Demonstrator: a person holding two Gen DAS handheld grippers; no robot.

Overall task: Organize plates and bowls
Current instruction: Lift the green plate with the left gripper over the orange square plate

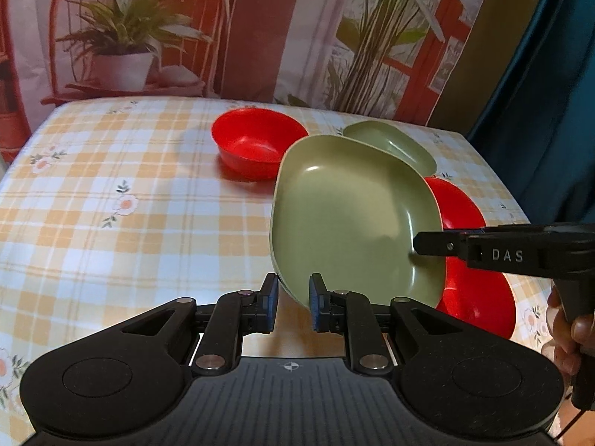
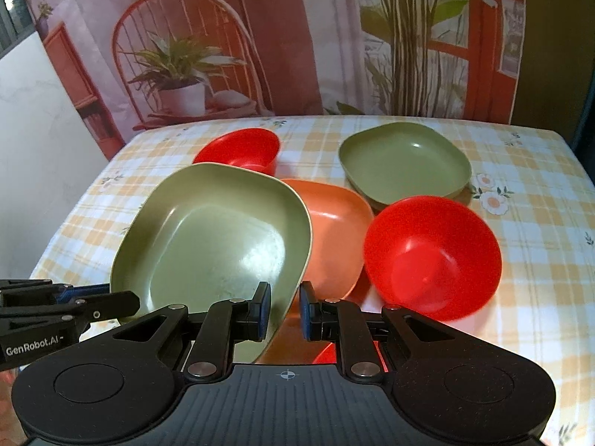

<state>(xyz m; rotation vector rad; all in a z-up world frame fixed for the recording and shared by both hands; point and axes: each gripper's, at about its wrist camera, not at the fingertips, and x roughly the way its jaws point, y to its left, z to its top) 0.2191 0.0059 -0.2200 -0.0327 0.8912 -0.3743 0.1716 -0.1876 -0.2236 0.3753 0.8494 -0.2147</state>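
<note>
Looking at a two-handed carry of the large green plate [image 1: 346, 215]: tilted, near edge low, far edge up, overlapping the orange plate [image 2: 334, 223] and partly hiding the near red bowl [image 2: 431, 256]. Probably gripping at two rim points to stop a wide, shallow dish from swinging. Probably heading for the second green plate [image 2: 405, 160] at the back right of the counter [image 1: 111, 186], like onto like; only a guess from the task.

Leaving the far red bowl [image 2: 238, 148] alone at the back left, well apart from the near one; would expect to nest those two later.

Left hand-held gripper [image 1: 293, 297]: narrowed to a slim gap, straddling the plate's near rim, one pad outside the wall and one inside. Appears clamped on it, both pads seemingly against the wall.

Right hand-held gripper [image 2: 283, 308]: same narrow setting, straddling the plate's right rim. Seeing a sliver of orange between the outer pad and the wall, so can't tell whether it is actually pinching or just bracketing. No help from the left wrist view: shows only the tip at the rim, side on.

Worth watching for slip on smooth plastic at that tilt.
</note>
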